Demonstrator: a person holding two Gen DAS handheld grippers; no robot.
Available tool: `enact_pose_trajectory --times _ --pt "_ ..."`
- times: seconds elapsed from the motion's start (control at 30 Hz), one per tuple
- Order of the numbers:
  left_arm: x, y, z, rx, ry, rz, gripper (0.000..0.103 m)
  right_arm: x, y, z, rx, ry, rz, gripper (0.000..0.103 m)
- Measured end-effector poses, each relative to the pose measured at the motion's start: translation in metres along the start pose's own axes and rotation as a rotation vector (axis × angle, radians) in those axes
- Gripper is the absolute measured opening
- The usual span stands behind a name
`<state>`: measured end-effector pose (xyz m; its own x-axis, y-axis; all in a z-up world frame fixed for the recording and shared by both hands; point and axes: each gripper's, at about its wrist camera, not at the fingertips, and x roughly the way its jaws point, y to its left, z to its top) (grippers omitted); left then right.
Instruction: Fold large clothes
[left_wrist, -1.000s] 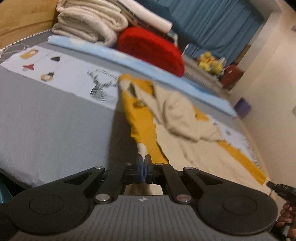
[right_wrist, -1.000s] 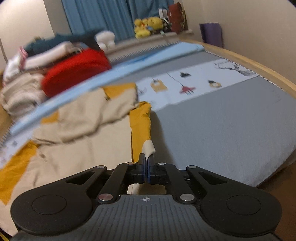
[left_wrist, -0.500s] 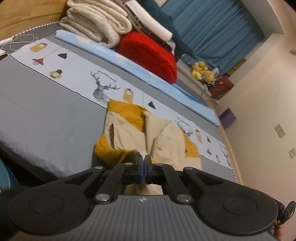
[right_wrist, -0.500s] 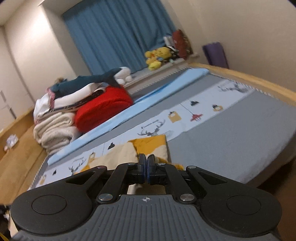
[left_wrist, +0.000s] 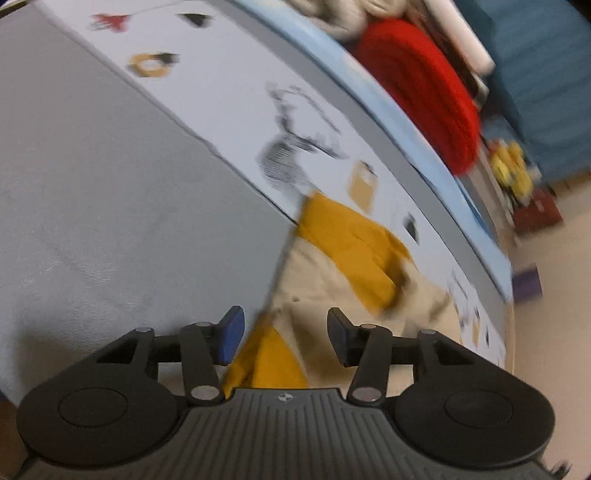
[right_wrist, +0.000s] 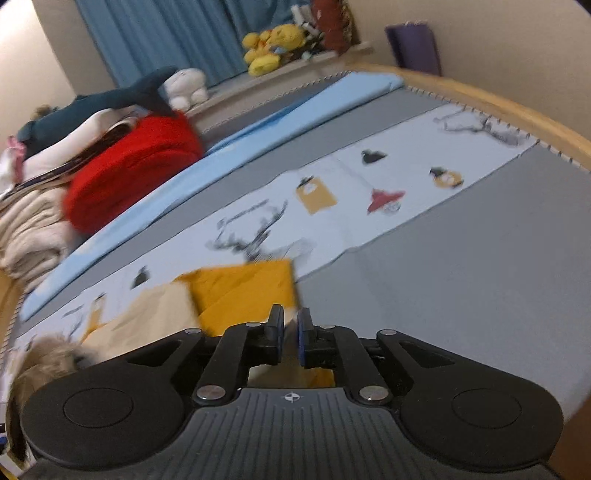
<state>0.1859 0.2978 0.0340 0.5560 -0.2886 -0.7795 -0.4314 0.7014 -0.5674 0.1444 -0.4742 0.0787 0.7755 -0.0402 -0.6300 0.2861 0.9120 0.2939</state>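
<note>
1. Garment (left_wrist: 343, 236): a mustard-yellow and beige piece of clothing, folded over on itself, lying on the gray bed cover (left_wrist: 92, 192). Its far yellow edge reaches the white printed strip (left_wrist: 229, 99) that crosses the bed. In the right wrist view the same garment (right_wrist: 240, 288) lies just ahead of and below the gripper.
2. Left gripper (left_wrist: 282, 336): its jaws have just been opening and stand well apart. Cloth of the garment lies below the gap, but neither blue pad (left_wrist: 231, 334) presses on it.
3. Right gripper (right_wrist: 291, 336): its jaws have just been opening and show a narrow gap. A pale edge of the garment shows in that gap; whether the pads touch it cannot be told through the blur.
4. Red cushion (left_wrist: 421, 85): rests at the far side of the bed, just beyond the light blue band (left_wrist: 406, 140), and well apart from the garment.
5. Stack of folded textiles (right_wrist: 29, 221): cream blankets just beside the red cushion, with a dark blue plush shark (right_wrist: 122, 96) lying on top.
6. Yellow plush toys (right_wrist: 273, 40): sit on a ledge in front of the blue curtain (right_wrist: 155, 33).
7. Wooden bed frame (right_wrist: 498, 110): curves along the bed's right edge in the right wrist view.
</note>
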Motion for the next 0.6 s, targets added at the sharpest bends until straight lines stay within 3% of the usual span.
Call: enact_pose_trajectory --times 0.07,0.17,0.2,0.23,0.27,0.4,0.6 --pt "-0.003 -0.001 -0.002 0.016 -0.016 0.005 0.054 0.015 -0.004 -0.004 -0.016 0.034 -0.050 0.012" --pt "-0.004 -0.012 -0.008 0.131 -0.026 0.021 0.054 0.020 -0.011 -0.003 0.020 0.035 -0.011 0.012" --pt "-0.001 -0.015 -0.012 0.171 -0.029 0.030 0.057 0.023 -0.010 -0.005 -0.007 0.035 -0.011 0.014" --pt "0.002 -0.018 -0.017 0.200 -0.031 0.037 0.059 0.026 -0.009 -0.009 -0.031 0.045 -0.017 0.023" --pt "0.007 -0.018 -0.021 0.223 -0.030 0.049 0.060 0.033 -0.010 -0.015 -0.050 0.074 -0.029 0.031" --pt "0.033 -0.026 -0.033 0.282 -0.009 0.107 0.060 0.061 -0.012 -0.037 -0.067 0.236 0.002 0.034" --pt "0.056 -0.053 -0.034 0.347 -0.038 0.102 0.067 0.085 -0.005 -0.050 -0.106 0.335 -0.017 0.048"
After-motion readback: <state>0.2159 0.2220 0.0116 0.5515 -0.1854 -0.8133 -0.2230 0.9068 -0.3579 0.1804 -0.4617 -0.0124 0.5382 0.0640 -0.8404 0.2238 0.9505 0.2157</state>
